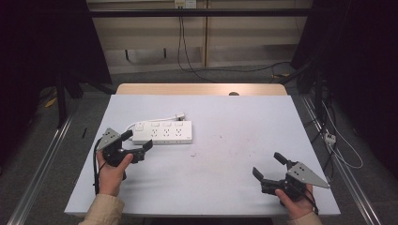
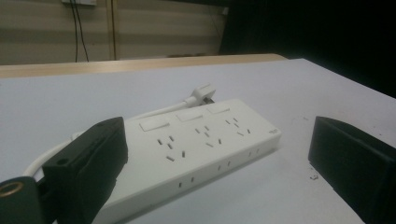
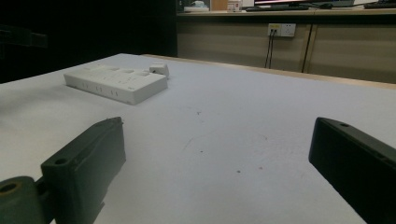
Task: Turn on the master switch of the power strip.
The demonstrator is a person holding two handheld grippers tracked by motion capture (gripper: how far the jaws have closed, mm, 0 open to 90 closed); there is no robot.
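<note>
My left gripper (image 1: 137, 142) sits left of center in the high view, fingers apart, nothing between them. One finger (image 1: 126, 135) is just beside the left end of the white power strip (image 1: 163, 132); can't tell if it touches. The other finger (image 1: 147, 145) is just below the strip's near edge. My left hand (image 1: 112, 168) wraps the gripper body, with the grey plate (image 1: 109, 138) on top.

Power strip lies flat on the table (image 1: 225, 159), left of center in the high view, long side running left-right. Its white cable (image 1: 155, 120) loops behind it to a plug (image 1: 179, 115) lying on the table just above the strip.

In the left gripper view the strip (image 2: 196, 149) crosses the middle of the frame, with three switches and rows of sockets on top. Its near end is behind my left finger (image 2: 88, 168) at lower left. The right finger (image 2: 350, 163) is clear of it at lower right.

My right gripper (image 1: 269, 165) is at lower right of the high view, well apart from the strip, fingers wide apart, empty. In the right gripper view the strip (image 3: 116, 83) is in the upper left, with bare table (image 3: 224, 140) between my fingers (image 3: 88, 163).
</note>
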